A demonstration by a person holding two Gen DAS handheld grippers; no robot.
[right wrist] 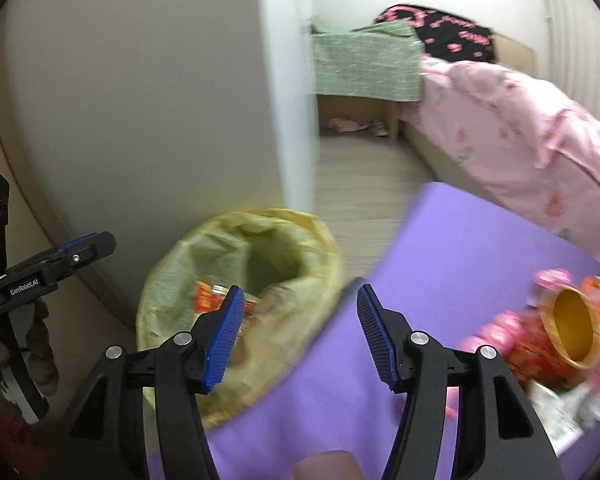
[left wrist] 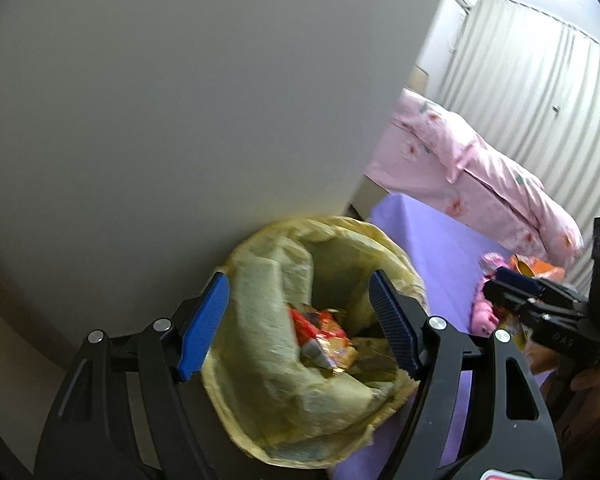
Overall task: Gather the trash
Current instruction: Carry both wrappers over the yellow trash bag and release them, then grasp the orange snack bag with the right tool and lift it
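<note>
Grey wall panel (left wrist: 180,100) is filling the upper left of the left wrist view; pink-covered bed (right wrist: 520,132) is running along the upper right of the right wrist view.

Purple tabletop (right wrist: 460,240) is taking up the lower right. Bin (right wrist: 236,312), lined with a yellow bag, is standing at centre-bottom, just beside the tabletop's left edge, mouth facing up. Red-and-orange wrappers (left wrist: 324,336) are lying in the bottom of it.

Remaining trash is heaped at the right edge of the tabletop: a red snack tube (right wrist: 556,340) is lying on its side, long axis running roughly from centre-right toward the lower right of the frame, yellow open mouth turned toward the camera. Pink packets (right wrist: 496,328) and a white-green wrapper (right wrist: 560,412) are sitting against it; blur is hiding finer detail.

Left claw (left wrist: 300,320) is hanging over the bin mouth, jaws apart, nothing between them. Right claw (right wrist: 300,332) is hovering at the bin's rim where it meets the tabletop, jaws also apart and empty.

Judgement: a drop looks finished and a fresh pick is in hand. Next move calls for swinging the right claw toward the heap and closing across the tube's width, not along its length.
</note>
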